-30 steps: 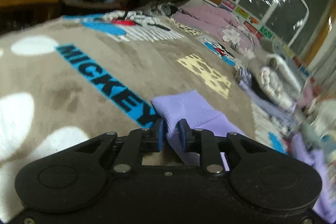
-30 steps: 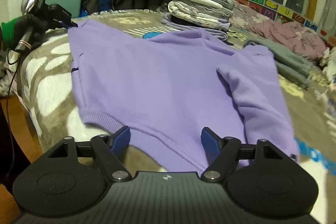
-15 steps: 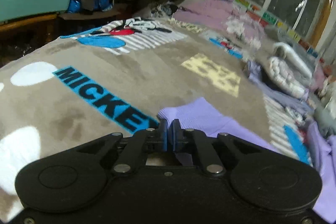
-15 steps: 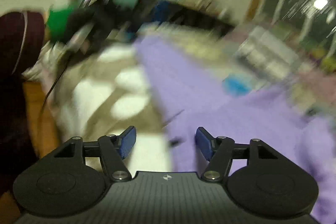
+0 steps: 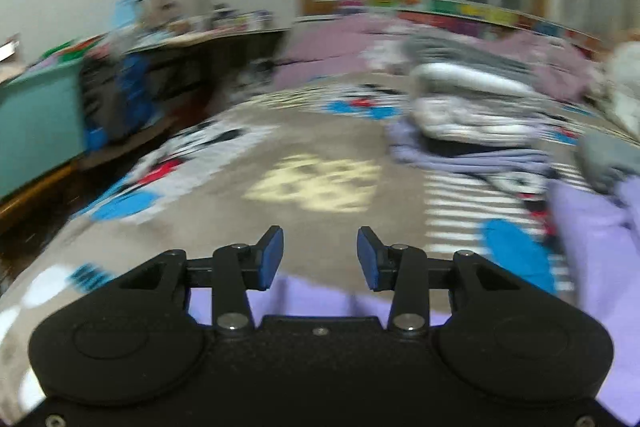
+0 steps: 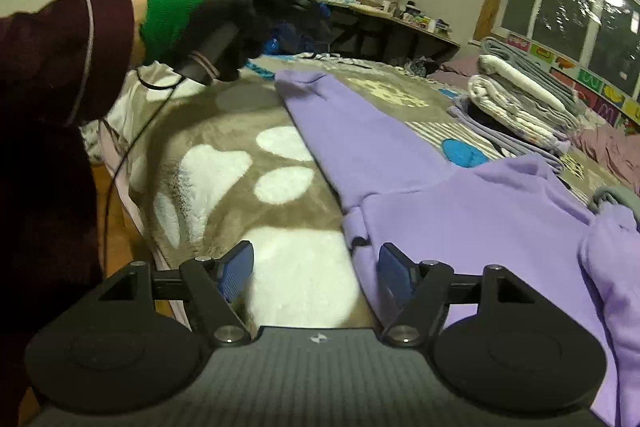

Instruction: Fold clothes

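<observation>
My bed's tan patterned blanket (image 6: 224, 131) carries the purple sweatshirt (image 6: 480, 211) spread flat, a stack of folded laundry (image 6: 520, 99) beyond it, and pink bedding (image 6: 612, 147) farther back.

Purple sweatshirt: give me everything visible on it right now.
The purple sweatshirt looks like soft fleece. It lies flat on the patterned blanket, one sleeve stretched straight out toward its ribbed cuff, the other side bunched at the right edge. Neither gripper holds it; the right gripper hovers open at its near edge.

Dim indoor light; heavy motion blur in left view, fisheye-bent edges.
</observation>
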`<state>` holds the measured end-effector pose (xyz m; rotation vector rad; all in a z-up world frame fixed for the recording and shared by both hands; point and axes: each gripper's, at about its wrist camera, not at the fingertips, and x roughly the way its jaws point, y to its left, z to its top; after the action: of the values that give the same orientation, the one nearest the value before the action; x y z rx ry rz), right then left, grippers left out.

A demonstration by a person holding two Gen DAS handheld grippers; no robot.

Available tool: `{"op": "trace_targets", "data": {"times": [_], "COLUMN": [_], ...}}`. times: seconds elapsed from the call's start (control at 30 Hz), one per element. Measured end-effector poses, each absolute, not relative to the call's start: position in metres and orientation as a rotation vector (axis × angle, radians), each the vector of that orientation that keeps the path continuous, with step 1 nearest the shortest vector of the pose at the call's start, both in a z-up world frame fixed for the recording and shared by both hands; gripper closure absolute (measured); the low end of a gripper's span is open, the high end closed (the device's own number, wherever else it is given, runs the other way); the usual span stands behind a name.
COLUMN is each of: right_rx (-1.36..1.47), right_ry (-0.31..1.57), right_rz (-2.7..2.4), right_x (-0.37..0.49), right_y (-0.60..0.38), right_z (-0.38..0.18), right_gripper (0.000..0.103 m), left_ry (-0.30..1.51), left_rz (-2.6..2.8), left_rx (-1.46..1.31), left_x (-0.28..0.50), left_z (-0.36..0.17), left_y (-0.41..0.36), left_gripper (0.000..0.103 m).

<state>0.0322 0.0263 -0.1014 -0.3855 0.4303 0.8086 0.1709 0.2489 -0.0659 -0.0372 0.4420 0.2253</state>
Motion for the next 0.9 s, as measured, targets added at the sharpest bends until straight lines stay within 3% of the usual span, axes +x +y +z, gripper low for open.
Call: {"op": "trace_targets", "data": {"times": [0.3,0.4,0.47,0.6,0.77,0.9], "right_rx": [-0.221,-0.143,-0.04,0.138,0.115,0.097], "right_ry": [0.389,0.388,0.411,0.498,0.58,0.645], "right_rz": [0.52,0.428,0.397,0.382,0.378,0.374], "right_x": [0.065,0.09,0.116,0.184,0.266,0.332], "right_y": [-0.069,-0.11,-0.142,-0.194,-0.2,-0.204], "right_z": [-0.053,-0.035,-0.029,-0.027,-0.039,-0.049], "right_gripper": [0.036,0.036,0.037,0.037,0.037,0.038], "left_ry": [0.501,0.577,0.645,0.727,0.71,0.726], "left_rz": [-0.2,-0.325,-0.366,-0.373,-0.344,-0.354], "left_rx": [-0.18,-0.188,-0.188,-0.076,0.025,0.003], "left_x": [0.204,0.208,0.208,0.201,0.204,0.211], "left_z": [-0.063,-0.075,-0.086,-0.109,-0.117,-0.125], "left_y": [0.13,0.086,0.06,0.02,0.005,0.008], "left_gripper": [0.061,0.051,0.036,0.034,0.02,0.018]}}
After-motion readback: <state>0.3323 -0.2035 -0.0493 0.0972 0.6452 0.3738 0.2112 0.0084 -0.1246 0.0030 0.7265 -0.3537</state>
